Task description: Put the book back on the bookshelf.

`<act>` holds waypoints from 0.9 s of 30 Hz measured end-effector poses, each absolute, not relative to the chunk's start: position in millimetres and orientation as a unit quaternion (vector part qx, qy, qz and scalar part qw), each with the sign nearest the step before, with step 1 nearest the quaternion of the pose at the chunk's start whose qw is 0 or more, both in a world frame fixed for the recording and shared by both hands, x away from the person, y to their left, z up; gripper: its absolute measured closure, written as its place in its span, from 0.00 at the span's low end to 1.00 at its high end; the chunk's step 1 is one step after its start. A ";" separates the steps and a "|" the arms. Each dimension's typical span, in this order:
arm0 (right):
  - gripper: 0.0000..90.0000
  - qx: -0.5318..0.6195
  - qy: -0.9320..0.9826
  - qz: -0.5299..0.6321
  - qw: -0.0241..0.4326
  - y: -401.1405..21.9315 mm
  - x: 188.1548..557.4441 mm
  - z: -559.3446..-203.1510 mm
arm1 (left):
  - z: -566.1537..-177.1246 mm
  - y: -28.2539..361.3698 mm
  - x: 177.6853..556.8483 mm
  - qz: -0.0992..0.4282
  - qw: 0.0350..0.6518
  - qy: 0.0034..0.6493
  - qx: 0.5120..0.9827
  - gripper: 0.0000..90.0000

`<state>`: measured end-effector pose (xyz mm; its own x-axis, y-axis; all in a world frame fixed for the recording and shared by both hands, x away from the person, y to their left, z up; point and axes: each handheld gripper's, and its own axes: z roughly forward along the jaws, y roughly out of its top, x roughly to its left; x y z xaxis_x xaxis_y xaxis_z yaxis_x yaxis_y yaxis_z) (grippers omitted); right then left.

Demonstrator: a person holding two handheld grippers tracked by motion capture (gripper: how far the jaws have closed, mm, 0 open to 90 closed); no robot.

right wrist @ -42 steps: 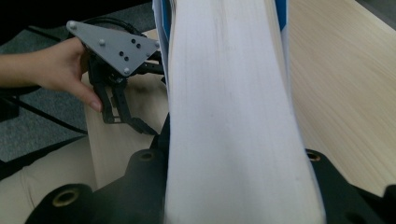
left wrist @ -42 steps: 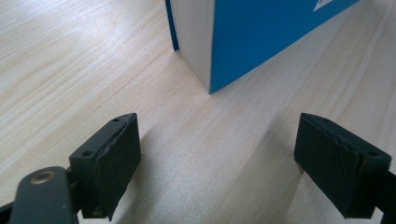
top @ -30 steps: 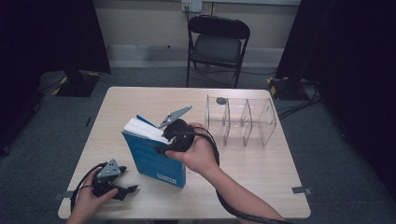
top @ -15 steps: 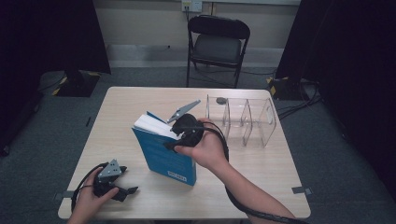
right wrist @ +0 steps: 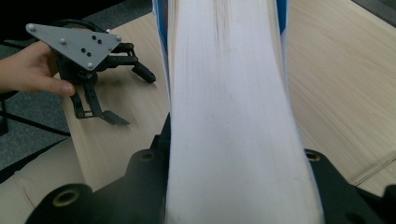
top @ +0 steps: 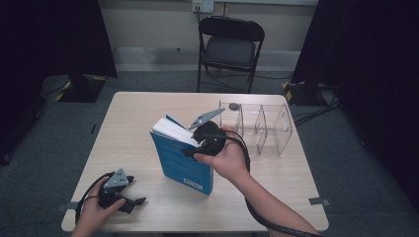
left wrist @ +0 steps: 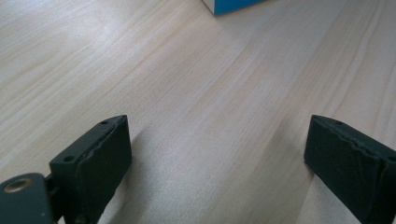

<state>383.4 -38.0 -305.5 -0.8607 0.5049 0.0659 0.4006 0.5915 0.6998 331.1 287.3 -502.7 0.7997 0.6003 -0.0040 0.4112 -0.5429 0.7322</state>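
A thick blue book (top: 180, 165) with white pages (right wrist: 229, 93) stands upright near the middle of the wooden table (top: 133, 118). My right gripper (top: 197, 144) is shut on its top edge, and the pages sit between the black jaws in the right gripper view. My left gripper (top: 127, 201) rests low at the table's front left corner, held by a hand. Its jaws have just been opening and stand wide apart over bare wood with nothing between them (left wrist: 217, 149). The right gripper view shows the left gripper (right wrist: 133, 95) beyond the book. A blue book corner (left wrist: 233, 4) shows at the top of the left gripper view.
A clear acrylic rack (top: 267, 126) with upright dividers stands at the table's right, just beyond the book. A small dark round object (top: 233, 105) lies by its far left corner. A black folding chair (top: 230, 47) stands behind the table.
The right hand has carried the upright book to the right, closer to the clear rack. The left hand and its gripper have stayed in place.
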 end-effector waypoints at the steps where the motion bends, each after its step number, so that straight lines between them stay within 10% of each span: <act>1: 0.68 0.253 0.888 0.377 0.071 -39.4 382.9 -306.4 | -502.7 287.3 331.1 0.125 0.379 0.291 0.869 0.08; 27: 0.60 0.264 0.882 0.381 0.089 -34.6 381.0 -313.9 | -502.8 287.0 330.8 0.129 0.378 0.290 0.870 0.08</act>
<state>381.0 -34.6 -313.9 -0.8448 0.5332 0.0444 0.3978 0.5705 0.7185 330.8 287.0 -502.8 0.7980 0.6027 0.0048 0.4076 -0.5455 0.7323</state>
